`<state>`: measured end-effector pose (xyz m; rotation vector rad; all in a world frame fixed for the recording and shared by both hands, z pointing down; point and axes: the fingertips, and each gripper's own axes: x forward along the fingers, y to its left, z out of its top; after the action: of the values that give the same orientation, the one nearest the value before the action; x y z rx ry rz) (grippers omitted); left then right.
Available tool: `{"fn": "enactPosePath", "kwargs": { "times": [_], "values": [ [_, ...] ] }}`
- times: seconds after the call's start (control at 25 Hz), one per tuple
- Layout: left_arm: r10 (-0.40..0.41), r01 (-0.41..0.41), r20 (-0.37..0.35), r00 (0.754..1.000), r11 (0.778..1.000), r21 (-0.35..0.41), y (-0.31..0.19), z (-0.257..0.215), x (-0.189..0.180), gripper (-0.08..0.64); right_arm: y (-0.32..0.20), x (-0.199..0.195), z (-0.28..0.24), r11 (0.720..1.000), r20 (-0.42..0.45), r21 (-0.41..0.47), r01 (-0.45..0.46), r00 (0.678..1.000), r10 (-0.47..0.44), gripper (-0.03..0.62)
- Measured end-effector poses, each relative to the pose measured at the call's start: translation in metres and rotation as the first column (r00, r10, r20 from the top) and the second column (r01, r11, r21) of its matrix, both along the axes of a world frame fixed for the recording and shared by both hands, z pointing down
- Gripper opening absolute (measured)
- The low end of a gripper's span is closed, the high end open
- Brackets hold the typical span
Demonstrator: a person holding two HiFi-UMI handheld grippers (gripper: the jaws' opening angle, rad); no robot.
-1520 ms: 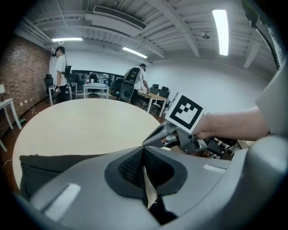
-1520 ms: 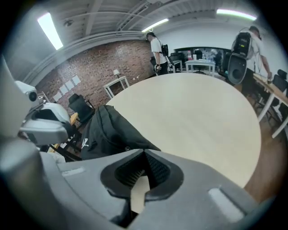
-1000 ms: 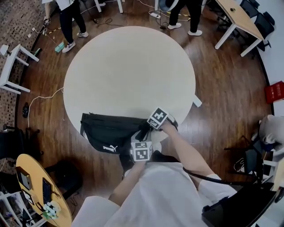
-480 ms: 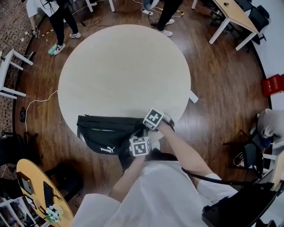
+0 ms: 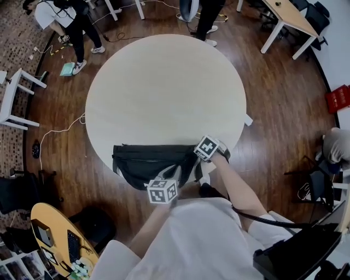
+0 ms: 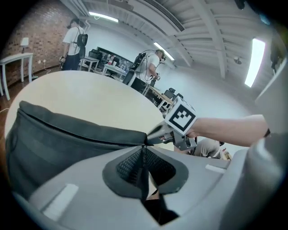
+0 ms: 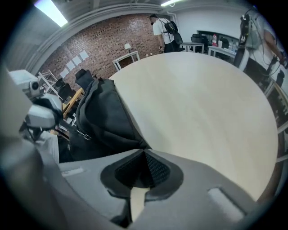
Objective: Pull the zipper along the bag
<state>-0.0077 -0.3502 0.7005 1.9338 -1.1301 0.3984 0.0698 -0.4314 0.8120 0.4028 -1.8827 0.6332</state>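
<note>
Tabletop [image 5: 164, 82], round and beige, fills the middle of the head view. Its near rim is covered by the waist bag [image 5: 147, 164] and by the person's white-clad torso [image 5: 197, 240], which also hides the floor below. A bystander [image 5: 65, 16] and a second pair of legs [image 5: 205, 16] at the far side are cut off by the upper frame edge. The bag's near flank hangs over the rim, and part of it sits behind the left marker cube [image 5: 162, 191]. The zipper slider cannot be made out in any view.

The bag lies lengthwise along the near rim of the table, on the person's side. Bare top extends beyond it to the far rim and past its left end, in line with the seam. Wooden floor [image 5: 273, 109] surrounds the table.

The bag is black soft fabric, slack and creased. It has a raised seam along its top and a metal fitting [image 7: 83, 133] on its hanging side.

Right gripper [image 7: 144, 152]: jaws clamped on the bag's right-end corner.

Left gripper [image 6: 144, 147]: jaws closing, pads almost together on a fold of the top seam at that same end. Whether the zipper pull is in that pinch cannot be told.

The two gripper tips nearly touch.
</note>
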Motion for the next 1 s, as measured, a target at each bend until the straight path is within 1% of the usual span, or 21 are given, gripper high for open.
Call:
{"fn": "enactPosePath", "kwargs": {
  "times": [0.12, 0.2, 0.28, 0.32, 0.36, 0.44, 0.48, 0.52, 0.56, 0.6, 0.64, 0.68, 0.72, 0.8, 0.84, 0.92, 1.0],
  "values": [
    [-0.002, 0.001, 0.002, 1.000, 0.999, 0.044, -0.003, -0.016, -0.054, 0.044, 0.002, 0.003, 0.001, 0.999, -0.044, 0.026, -0.025, 0.999, 0.026, -0.009],
    [-0.028, 0.023, 0.047, 0.999, 0.996, 0.090, -0.011, -0.022, -0.101, 0.043, 0.003, 0.008, 0.002, 0.998, -0.061, 0.032, -0.050, 0.997, 0.052, -0.009],
    [-0.096, 0.080, 0.113, 0.989, 0.987, 0.136, -0.026, -0.022, -0.165, 0.043, 0.003, 0.011, 0.002, 0.996, -0.068, 0.026, -0.086, 0.994, 0.088, -0.009],
    [-0.147, 0.124, 0.146, 0.978, 0.980, 0.153, -0.035, -0.020, -0.204, 0.043, 0.004, 0.011, 0.003, 0.995, -0.073, 0.021, -0.102, 0.992, 0.103, -0.009],
    [-0.204, 0.175, 0.183, 0.962, 0.971, 0.166, -0.044, -0.016, -0.246, 0.043, 0.004, 0.011, 0.003, 0.994, -0.082, 0.017, -0.111, 0.990, 0.112, -0.009],
    [-0.311, 0.276, 0.263, 0.913, 0.947, 0.164, -0.062, 0.007, -0.334, 0.043, 0.005, 0.008, 0.004, 0.994, -0.112, 0.010, -0.111, 0.987, 0.112, -0.009],
    [-0.348, 0.323, 0.277, 0.896, 0.937, 0.133, -0.069, 0.029, -0.371, 0.043, 0.005, 0.007, 0.005, 0.994, -0.127, 0.007, -0.109, 0.986, 0.109, -0.009],
    [-0.371, 0.365, 0.254, 0.893, 0.928, 0.075, -0.076, 0.055, -0.398, 0.043, 0.003, 0.005, 0.006, 0.994, -0.140, 0.006, -0.109, 0.984, 0.109, -0.009],
    [-0.383, 0.391, 0.205, 0.901, 0.920, 0.002, -0.081, 0.080, -0.412, 0.043, 0.000, 0.002, 0.006, 0.994, -0.152, 0.008, -0.113, 0.982, 0.113, -0.009],
    [-0.378, 0.391, 0.164, 0.911, 0.918, -0.059, -0.084, 0.099, -0.415, 0.043, -0.002, 0.000, 0.007, 0.993, -0.170, 0.013, -0.118, 0.978, 0.118, -0.009],
    [-0.351, 0.366, 0.148, 0.924, 0.926, -0.089, -0.086, 0.109, -0.411, 0.043, -0.002, -0.003, 0.007, 0.993, -0.195, 0.020, -0.120, 0.973, 0.122, -0.009],
    [-0.311, 0.327, 0.153, 0.938, 0.941, -0.089, -0.089, 0.111, -0.404, 0.043, -0.002, -0.005, 0.006, 0.992, -0.220, 0.030, -0.121, 0.968, 0.124, -0.009],
    [-0.271, 0.286, 0.164, 0.948, 0.956, -0.072, -0.092, 0.108, -0.397, 0.044, -0.001, -0.010, 0.005, 0.992, -0.233, 0.041, -0.123, 0.964, 0.129, -0.009],
    [-0.215, 0.224, 0.181, 0.960, 0.974, -0.026, -0.097, 0.097, -0.390, 0.044, -0.002, -0.024, 0.004, 0.988, -0.218, 0.080, -0.129, 0.965, 0.143, -0.009],
    [-0.197, 0.202, 0.183, 0.963, 0.979, -0.007, -0.099, 0.092, -0.390, 0.044, -0.004, -0.025, 0.004, 0.985, -0.225, 0.122, -0.121, 0.963, 0.147, -0.009],
    [-0.167, 0.165, 0.183, 0.969, 0.986, 0.025, -0.098, 0.079, -0.394, 0.044, -0.006, -0.021, 0.007, 0.974, -0.275, 0.205, -0.100, 0.949, 0.155, -0.009],
    [-0.138, 0.130, 0.184, 0.973, 0.990, 0.055, -0.095, 0.064, -0.402, 0.046, -0.005, -0.021, 0.011, 0.965, -0.321, 0.251, -0.082, 0.933, 0.163, -0.009]
  ]
}}
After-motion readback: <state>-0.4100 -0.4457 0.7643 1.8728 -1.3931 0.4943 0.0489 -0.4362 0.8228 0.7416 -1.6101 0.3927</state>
